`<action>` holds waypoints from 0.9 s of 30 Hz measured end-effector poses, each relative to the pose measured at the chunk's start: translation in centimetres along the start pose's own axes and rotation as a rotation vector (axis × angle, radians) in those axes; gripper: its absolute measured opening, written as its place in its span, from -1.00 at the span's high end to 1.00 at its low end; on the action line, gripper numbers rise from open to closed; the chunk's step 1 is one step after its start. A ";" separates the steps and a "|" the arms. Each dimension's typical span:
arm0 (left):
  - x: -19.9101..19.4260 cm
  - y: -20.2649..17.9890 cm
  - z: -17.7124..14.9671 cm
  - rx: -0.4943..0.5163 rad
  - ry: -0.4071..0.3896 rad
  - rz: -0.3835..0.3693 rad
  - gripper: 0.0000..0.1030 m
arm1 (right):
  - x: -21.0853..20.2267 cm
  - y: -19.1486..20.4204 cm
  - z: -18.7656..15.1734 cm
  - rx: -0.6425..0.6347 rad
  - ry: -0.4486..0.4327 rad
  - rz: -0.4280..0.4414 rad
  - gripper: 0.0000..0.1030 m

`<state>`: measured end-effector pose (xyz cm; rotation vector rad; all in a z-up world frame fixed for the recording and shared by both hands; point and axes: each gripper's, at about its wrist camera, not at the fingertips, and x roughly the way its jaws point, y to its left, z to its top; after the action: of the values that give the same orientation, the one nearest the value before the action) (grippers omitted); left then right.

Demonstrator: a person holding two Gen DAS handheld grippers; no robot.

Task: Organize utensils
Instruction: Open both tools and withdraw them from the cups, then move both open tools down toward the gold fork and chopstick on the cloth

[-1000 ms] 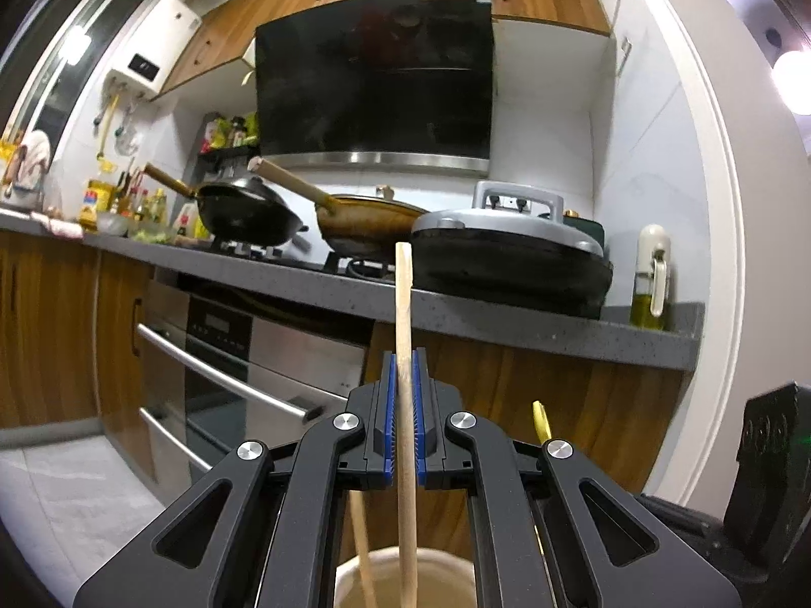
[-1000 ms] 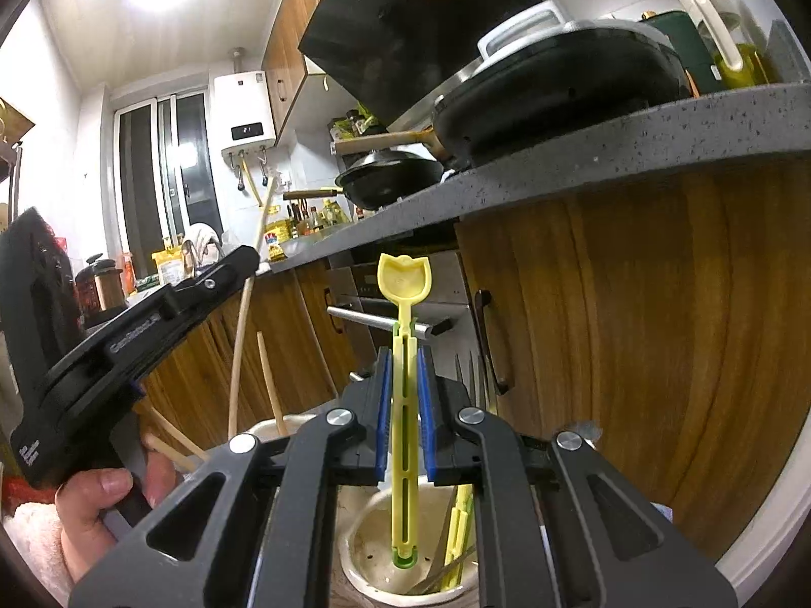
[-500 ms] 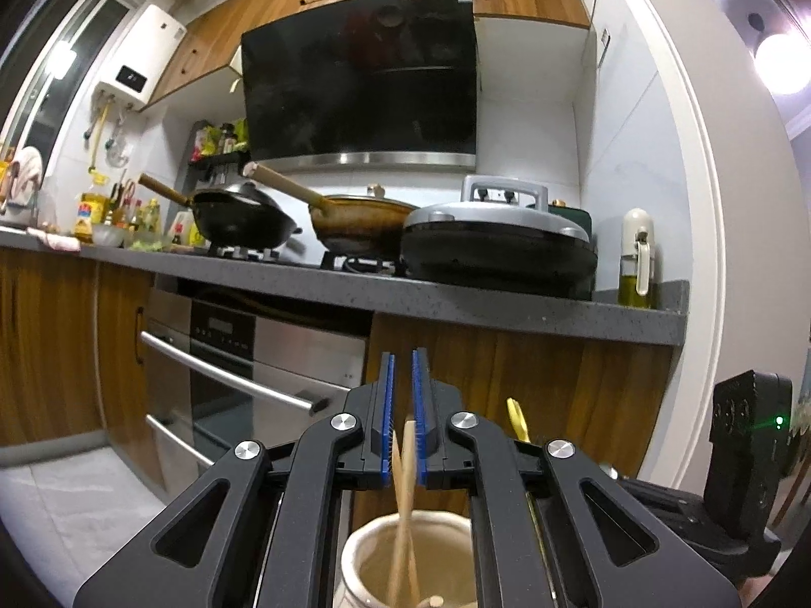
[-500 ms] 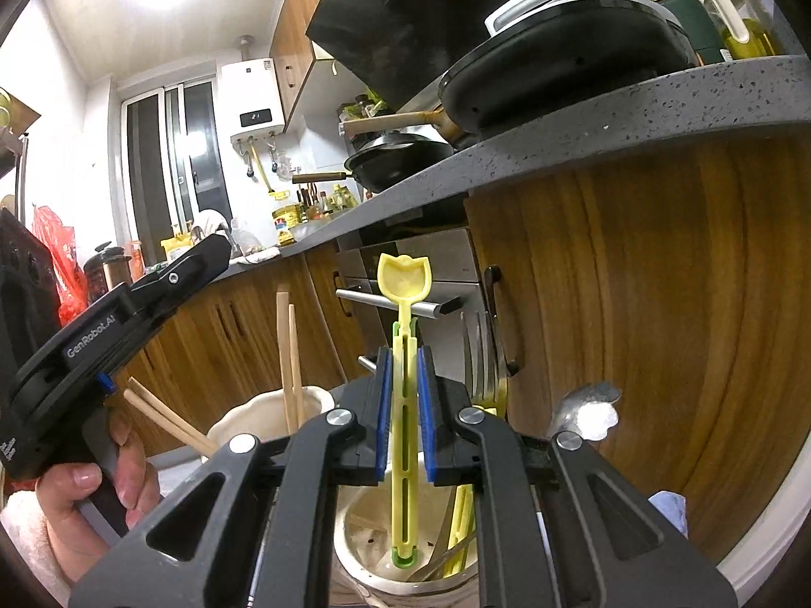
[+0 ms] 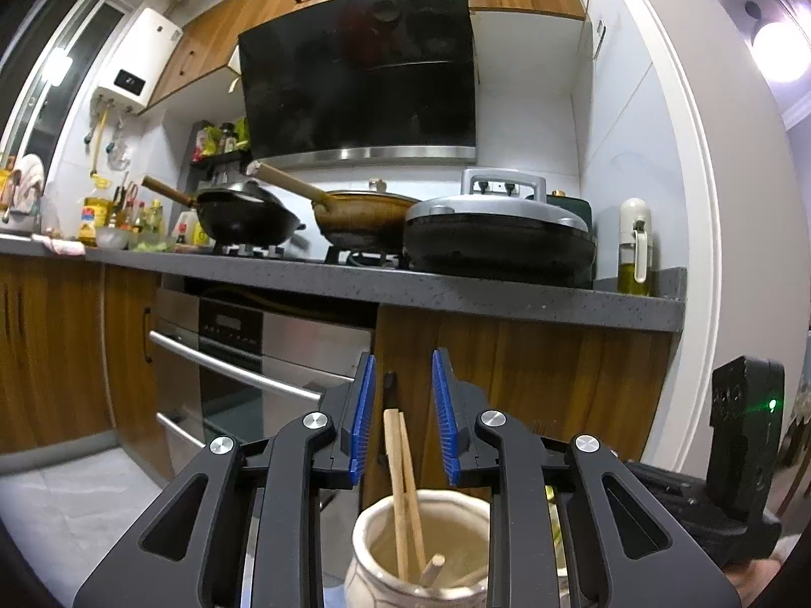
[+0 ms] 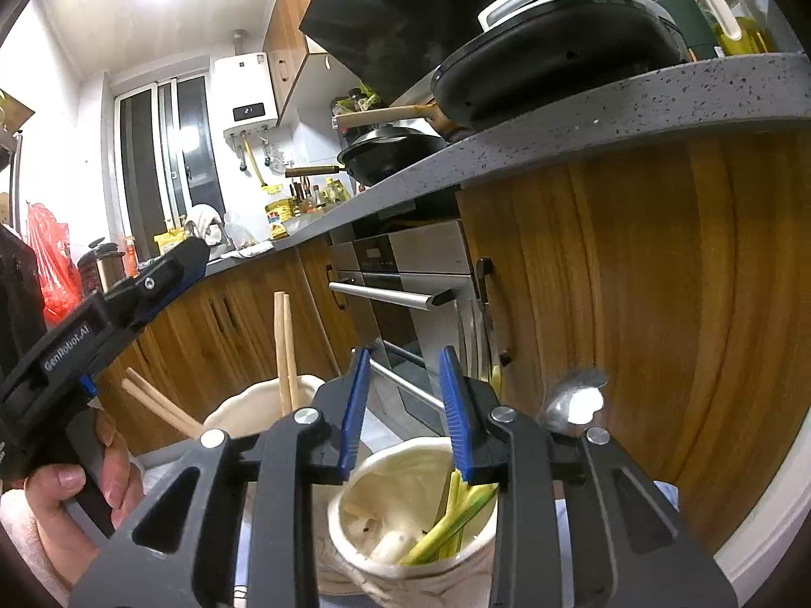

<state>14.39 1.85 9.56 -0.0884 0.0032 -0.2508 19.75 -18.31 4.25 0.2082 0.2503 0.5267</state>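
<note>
- Release step: left gripper [image 5: 403, 423] jaws are opening, touching nothing; the chopsticks [image 5: 405, 486] stand loose in the cream jar [image 5: 370, 547] below
- Right gripper [image 6: 405, 418] jaws are opening too, empty over the second jar [image 6: 355, 522] holding yellow utensils [image 6: 456, 511]
- Next, judged: lift both clear, fetch remaining utensils
- Stove counter [image 5: 507, 299] lies beyond

Left tool over the chopstick jar

The left tool [image 5: 403, 423] is opening its blue pads, nothing pressed between them; two wooden chopsticks [image 5: 403, 486] stand in the cream ceramic jar [image 5: 370, 552] just below.
</note>
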 end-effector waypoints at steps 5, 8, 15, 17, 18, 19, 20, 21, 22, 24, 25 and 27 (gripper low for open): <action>-1.6 0.1 0.3 -0.001 0.023 0.019 0.52 | -2.4 1.0 0.4 -0.022 0.032 -0.039 0.31; -2.9 0.1 -0.1 -0.009 0.064 0.039 0.37 | -4.5 1.7 0.1 -0.051 0.073 -0.054 0.01; -7.2 -0.2 -1.4 -0.016 0.130 0.062 -0.13 | -9.6 3.0 -1.2 -0.115 0.055 -0.108 -0.41; -8.5 -0.4 -1.9 -0.033 0.140 0.063 -0.40 | -10.6 3.2 -1.8 -0.122 0.052 -0.109 -0.52; -8.9 -0.6 -2.1 -0.044 0.143 0.058 -0.46 | -11.0 3.1 -2.0 -0.124 0.050 -0.113 -0.60; -9.6 -0.8 -2.4 -0.059 0.151 0.052 -0.53 | -11.2 3.0 -2.2 -0.126 0.049 -0.120 -0.68; -10.2 -1.0 -2.7 -0.069 0.155 0.056 -0.56 | -11.6 3.0 -2.5 -0.124 0.050 -0.128 -0.71; -10.8 -1.3 -3.1 -0.078 0.161 0.059 -0.59 | -11.8 2.9 -2.7 -0.120 0.051 -0.132 -0.74; -11.1 -1.5 -3.4 -0.082 0.166 0.060 -0.66 | -12.1 2.7 -3.0 -0.112 0.055 -0.137 -0.79; -12.1 -2.1 -4.4 -0.095 0.178 0.065 -0.74 | -12.4 2.4 -3.8 -0.096 0.067 -0.147 -0.81; -12.4 -2.3 -4.8 -0.095 0.187 0.064 -0.74 | -12.4 2.2 -4.1 -0.092 0.078 -0.159 -0.81; -12.7 -2.6 -5.5 -0.096 0.202 0.069 -0.75 | -12.5 2.2 -4.6 -0.097 0.094 -0.176 -0.82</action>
<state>1.33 2.04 4.24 -0.1578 0.2193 -0.1898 6.91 -22.31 2.74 0.0666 0.3307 0.3737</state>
